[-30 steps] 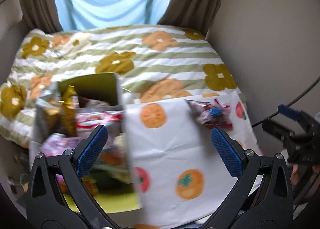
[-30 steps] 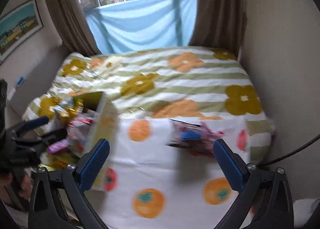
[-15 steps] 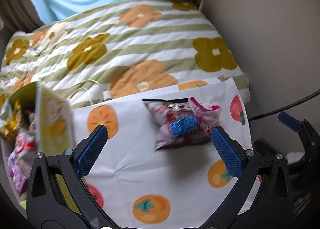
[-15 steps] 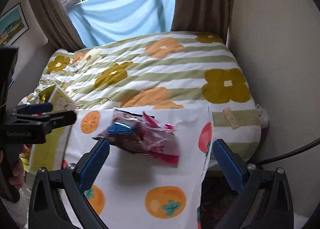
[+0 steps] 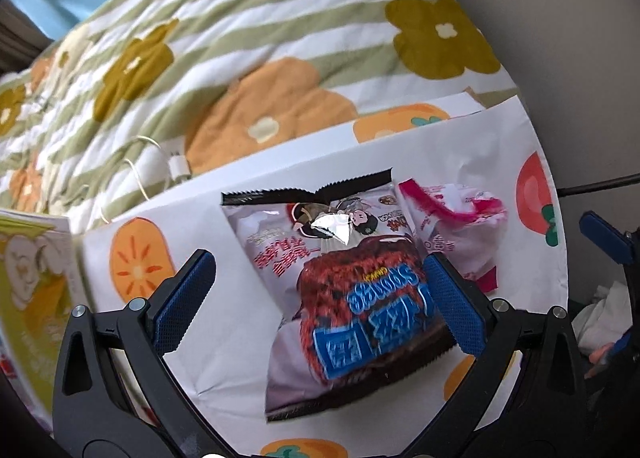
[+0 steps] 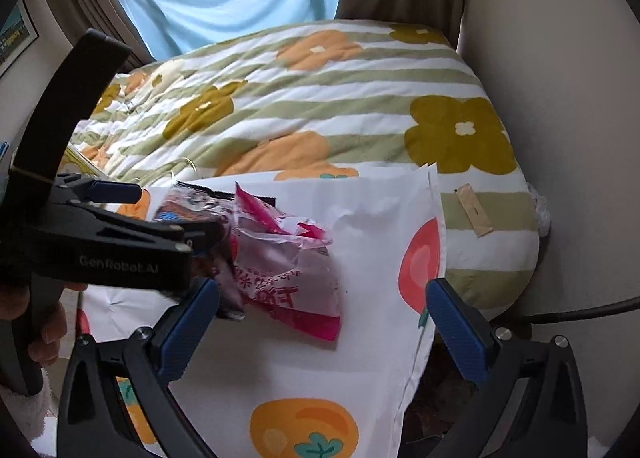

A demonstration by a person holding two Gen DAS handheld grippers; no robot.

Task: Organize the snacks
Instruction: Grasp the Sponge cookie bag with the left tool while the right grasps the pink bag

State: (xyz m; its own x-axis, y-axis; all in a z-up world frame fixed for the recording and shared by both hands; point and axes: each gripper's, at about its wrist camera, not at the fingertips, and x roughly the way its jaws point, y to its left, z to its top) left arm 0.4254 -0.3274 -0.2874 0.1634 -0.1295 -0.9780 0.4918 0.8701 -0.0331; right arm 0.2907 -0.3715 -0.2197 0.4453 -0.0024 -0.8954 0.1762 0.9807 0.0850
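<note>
A dark noodle packet (image 5: pixel 348 278) with blue letters lies on the white persimmon-print cloth (image 5: pixel 224 338). A pink and white packet (image 5: pixel 452 218) lies beside it on the right, partly under it. My left gripper (image 5: pixel 318 298) is open low over the dark packet, which sits between its fingers, with the right pad (image 5: pixel 452 302) at the packet's edge. From the right wrist view, the left gripper (image 6: pixel 152 218) straddles the dark packet (image 6: pixel 188 206) next to the pink packet (image 6: pixel 288 270). My right gripper (image 6: pixel 322 328) is open and holds nothing, near the pink packet.
A yellow-green snack box (image 5: pixel 28 278) stands at the cloth's left edge. A flowered quilt (image 6: pixel 320 98) covers the bed behind, with a white cable (image 5: pixel 176 166) on it. The wall (image 6: pixel 560 98) and a black cable (image 6: pixel 580 312) are at the right. A hand (image 6: pixel 44 330) holds the left gripper.
My left gripper swung from the snack box to the right and dropped close over the dark packet. The right gripper came nearer to the packets; both stayed open.
</note>
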